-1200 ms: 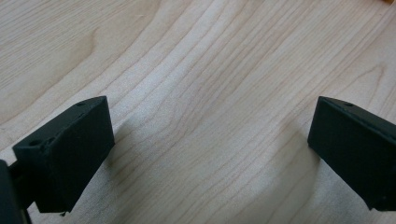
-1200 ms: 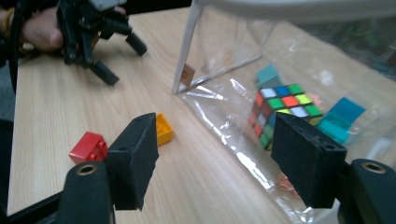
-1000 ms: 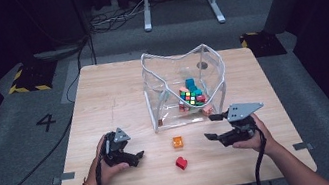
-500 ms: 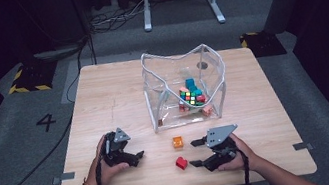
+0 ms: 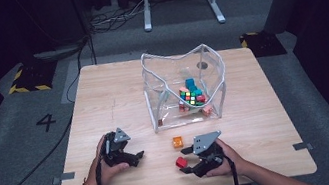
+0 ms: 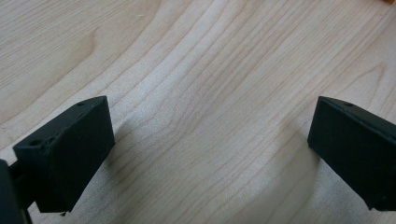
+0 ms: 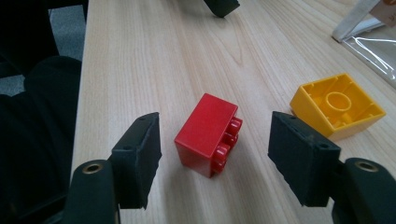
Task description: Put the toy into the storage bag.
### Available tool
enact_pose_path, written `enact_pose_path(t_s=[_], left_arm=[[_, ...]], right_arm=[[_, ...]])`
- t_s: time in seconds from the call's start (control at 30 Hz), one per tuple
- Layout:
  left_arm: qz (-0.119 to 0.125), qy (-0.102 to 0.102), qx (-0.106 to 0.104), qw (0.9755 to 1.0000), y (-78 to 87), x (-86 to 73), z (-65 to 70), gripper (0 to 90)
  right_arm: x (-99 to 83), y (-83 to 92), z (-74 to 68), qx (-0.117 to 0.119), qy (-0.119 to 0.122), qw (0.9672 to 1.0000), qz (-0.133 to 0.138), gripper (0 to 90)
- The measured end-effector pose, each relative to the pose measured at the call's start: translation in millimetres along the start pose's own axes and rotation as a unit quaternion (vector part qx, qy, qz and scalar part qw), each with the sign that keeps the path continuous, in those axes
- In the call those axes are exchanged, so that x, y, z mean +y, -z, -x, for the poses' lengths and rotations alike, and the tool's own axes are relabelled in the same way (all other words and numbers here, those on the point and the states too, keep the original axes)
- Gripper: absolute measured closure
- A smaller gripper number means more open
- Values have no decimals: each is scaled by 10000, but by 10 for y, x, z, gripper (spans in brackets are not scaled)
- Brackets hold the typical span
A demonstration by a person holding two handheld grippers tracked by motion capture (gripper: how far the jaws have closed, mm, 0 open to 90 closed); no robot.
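While jaws close, red brick (image 7: 208, 134) between, untouched

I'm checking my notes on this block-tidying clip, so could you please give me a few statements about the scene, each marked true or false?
1. The red brick lies on its side between the open jaws of the right gripper, with its studs pointing sideways. True.
2. The right gripper is already clamped on the yellow brick. False: the yellow brick lies upside down on the table, beside the jaws and untouched.
3. The left gripper is open, with bare wood between its jaws. True.
4. The clear bin holds nothing. False: a puzzle cube and other coloured pieces sit inside it.
5. The red brick rests inside the clear bin. False: it is on the table, in front of the bin.
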State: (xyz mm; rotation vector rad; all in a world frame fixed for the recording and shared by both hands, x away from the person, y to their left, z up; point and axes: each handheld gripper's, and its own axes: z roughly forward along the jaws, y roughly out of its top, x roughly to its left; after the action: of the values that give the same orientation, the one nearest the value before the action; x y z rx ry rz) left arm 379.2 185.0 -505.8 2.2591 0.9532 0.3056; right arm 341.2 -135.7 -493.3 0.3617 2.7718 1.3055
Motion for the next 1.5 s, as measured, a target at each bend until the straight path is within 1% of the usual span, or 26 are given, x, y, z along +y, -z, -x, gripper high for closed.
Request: enact_pose_path(t_s=[0.03, 0.07, 0.17, 0.27, 0.3, 0.33, 0.4, 0.43, 0.47, 0.57, 0.63, 0.73, 0.87, 0.93, 0.97, 1.0, 1.07, 1.13, 1.17, 1.2, 1.27, 1.3, 1.37, 1.4, 1.43, 1.5], left_arm=[[0, 0, 0, 10000, 0, 0, 0, 6], [13, -18, 15, 10000, 0, 2, -4, 6], [11, -6, -7, 10000, -1, 1, -2, 6], [15, -12, 10, 10000, -1, 1, -2, 6], [15, -8, 3, 10000, -1, 1, -2, 6], [15, -17, 19, 10000, 0, 2, -3, 6], [13, -5, -7, 10000, -2, 1, -1, 6], [13, -7, -2, 10000, -1, 1, -2, 6], [15, -2, -2, 10000, -1, 1, -1, 6], [13, -6, -6, 10000, -1, 1, -2, 6], [12, -6, -6, 10000, -1, 1, -2, 6], [12, -12, 4, 10000, 0, 2, -3, 6], [13, -6, -1, 10000, -1, 1, -1, 6], [13, -9, 4, 10000, 0, 1, -2, 6], [13, -9, 4, 10000, 0, 1, -2, 6], [13, -5, -1, 10000, -1, 1, -1, 6], [13, -5, -5, 10000, -1, 1, -2, 6], [13, -5, -4, 10000, -1, 1, -2, 6], [13, -5, -4, 10000, -1, 1, -2, 6], [13, -4, -7, 10000, -2, 1, -2, 6], [13, -5, -1, 10000, -1, 1, -1, 6], [14, -3, -5, 10000, -2, 1, -1, 6], [15, -10, 11, 10000, 0, 1, -2, 6], [14, -3, -6, 10000, -1, 1, -1, 6], [14, -3, -6, 10000, -1, 1, -1, 6], [14, -3, -5, 10000, -1, 1, -1, 6]], right_arm=[[3, -9, -5, -19, -84, 10000, -39, 353], [4, -34, -1, -103, -62, 9999, -44, 363], [6, -61, 4, -59, -6, 10000, -60, 382], [17, -90, -7, -118, 7, 9999, -99, 424], [21, -91, 3, -106, 98, 9998, -158, 438], [25, -100, 3, -114, 179, 9996, -196, 583], [25, -100, 4, -138, 222, 9994, -219, 599], [24, -91, -4, -182, 318, 9991, -203, 633], [30, -72, -24, -166, 306, 9993, -142, 674], [29, -45, -16, -192, 396, 9989, -149, 675], [23, -2, -15, -175, 292, 9994, -78, 676], [26, 150, 26, -82, 354, 9993, -4, 676], [23, 333, 94, -214, 367, 9991, 82, 677], [-4, 452, 170, -392, 364, 9983, 213, 676], [-4, 452, 170, -392, 364, 9983, 213, 676], [-31, 551, 228, -507, 333, 9979, 236, 677], [-48, 597, 261, -555, 269, 9977, 280, 677], [-107, 752, 356, -744, 348, 9961, 336, 677], [-107, 752, 356, -744, 348, 9961, 336, 677], [-143, 861, 409, -825, 293, 9953, 414, 677], [-157, 909, 434, -879, 260, 9949, 427, 677], [-171, 962, 460, -1000, 246, 9937, 431, 676], [-188, 1032, 506, -1088, 184, 9926, 503, 677], [-211, 1103, 554, -1243, 126, 9906, 553, 677], [-211, 1103, 554, -1243, 126, 9906, 553, 677], [-240, 1157, 601, -1410, 62, 9880, 621, 677]])
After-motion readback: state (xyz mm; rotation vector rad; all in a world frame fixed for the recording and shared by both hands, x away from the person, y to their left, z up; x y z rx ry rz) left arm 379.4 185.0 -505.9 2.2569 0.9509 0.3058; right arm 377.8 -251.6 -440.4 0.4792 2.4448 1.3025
